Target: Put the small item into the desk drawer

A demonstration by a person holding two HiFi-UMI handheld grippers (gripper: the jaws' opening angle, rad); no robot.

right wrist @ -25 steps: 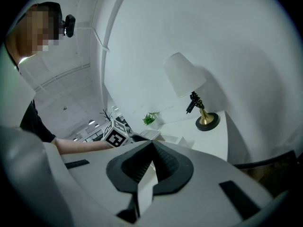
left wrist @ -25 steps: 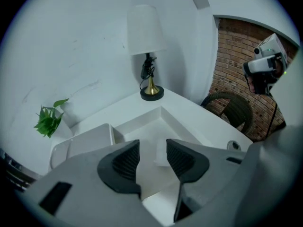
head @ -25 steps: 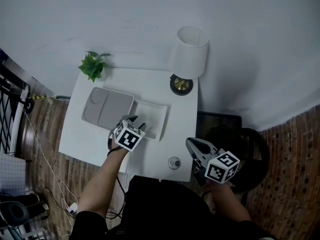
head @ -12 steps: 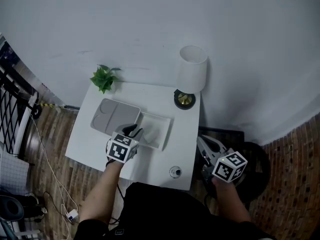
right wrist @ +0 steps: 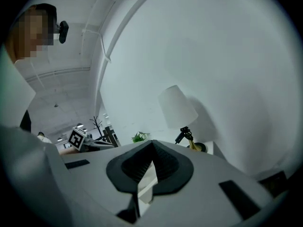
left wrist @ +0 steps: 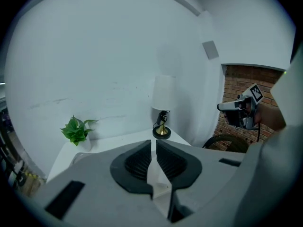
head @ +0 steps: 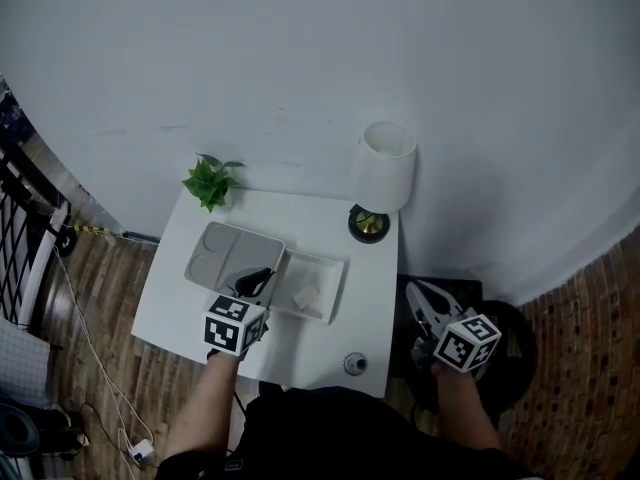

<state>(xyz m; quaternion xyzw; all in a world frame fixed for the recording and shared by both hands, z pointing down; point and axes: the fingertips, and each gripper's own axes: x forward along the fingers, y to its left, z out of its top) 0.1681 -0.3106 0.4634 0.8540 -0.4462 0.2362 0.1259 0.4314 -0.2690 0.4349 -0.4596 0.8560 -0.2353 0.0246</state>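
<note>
A small white item [head: 305,295] lies in a shallow white tray [head: 330,268] on the white desk [head: 175,288]. My left gripper [head: 258,280] hovers at the seam between that tray and a grey tray [head: 225,248]. Its jaws are closing to a narrow slit, and nothing shows between them in the left gripper view [left wrist: 154,143]. My right gripper [head: 415,290] hangs off the desk's right side, shut and empty. In its own view the right gripper [right wrist: 152,143] points toward the lamp. No drawer shows in any view.
A white-shaded lamp [head: 383,168] on a brass base [head: 368,225] stands at the back right corner. A small green plant [head: 211,180] sits at the back left. A small round metallic object [head: 354,363] rests near the desk's front edge. A dark chair [head: 515,343] stands right of the desk.
My left gripper has drifted left from over the white tray toward the grey tray, and its jaws have narrowed. The head view has tilted up along the wall.
</note>
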